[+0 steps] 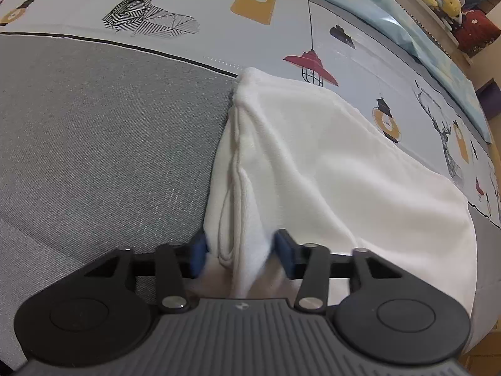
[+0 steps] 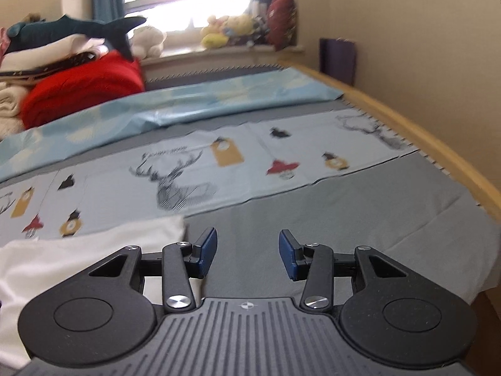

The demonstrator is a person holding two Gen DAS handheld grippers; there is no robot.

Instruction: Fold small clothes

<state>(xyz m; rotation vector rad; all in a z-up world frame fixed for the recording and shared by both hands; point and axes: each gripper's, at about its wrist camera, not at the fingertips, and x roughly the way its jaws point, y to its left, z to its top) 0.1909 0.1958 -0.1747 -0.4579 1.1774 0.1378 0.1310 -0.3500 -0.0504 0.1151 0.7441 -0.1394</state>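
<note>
My left hand-held gripper (image 1: 240, 252) has a bunched fold of the white cloth (image 1: 328, 163) between its blue pads (image 1: 285, 252), which touch it on both sides. The cloth lies on the bed (image 1: 94, 141), across the border between the grey sheet and the printed strip. My right hand-held gripper (image 2: 247, 252) stands half-open and empty above grey sheet, just beside the cloth's corner.

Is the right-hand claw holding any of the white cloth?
No: the right gripper has open jaws over bare grey sheet, with the white cloth off to its side.
</note>
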